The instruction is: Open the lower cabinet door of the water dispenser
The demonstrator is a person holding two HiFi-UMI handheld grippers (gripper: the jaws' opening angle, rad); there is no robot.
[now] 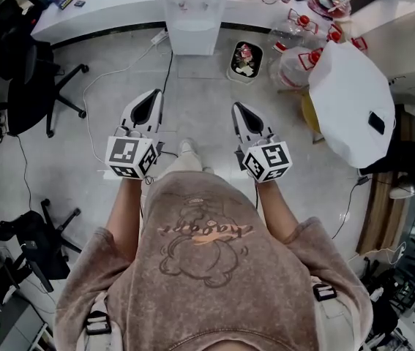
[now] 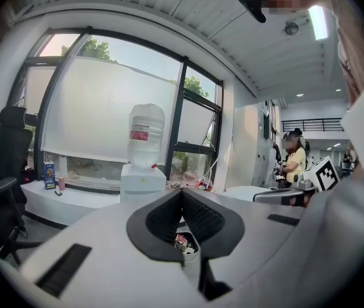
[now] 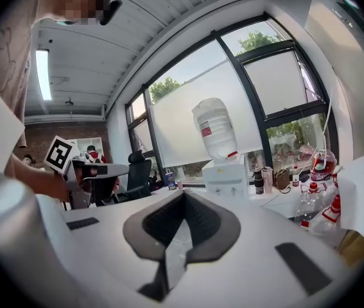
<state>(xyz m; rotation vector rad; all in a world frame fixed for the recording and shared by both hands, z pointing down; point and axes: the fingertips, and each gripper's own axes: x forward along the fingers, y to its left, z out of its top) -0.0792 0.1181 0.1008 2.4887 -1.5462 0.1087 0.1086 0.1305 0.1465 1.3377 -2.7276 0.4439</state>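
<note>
Head view, top centre: the water dispenser [image 1: 192, 17] stood against the long white surface [image 1: 112, 6], with a bin [image 1: 246, 59] just to its right. Mid-frame, my left claw [image 1: 151, 97] and my right claw [image 1: 238, 110] each had jaws pressed together, nothing between them. Both pointed up the frame toward the dispenser, well apart from it, over the floor [image 1: 200, 93]. Left gripper view: an inverted bottle [image 2: 146, 130] sat atop the dispenser.

Left gripper [image 1: 154, 95] and right gripper [image 1: 238, 108] face water dispenser [image 1: 192, 17].

Grey tile floor [image 1: 119, 123], w/ dispenser [image 1: 194, 17], bin [image 1: 233, 61], jugs [image 1: 295, 61], chair [image 1: 28, 86]
</note>
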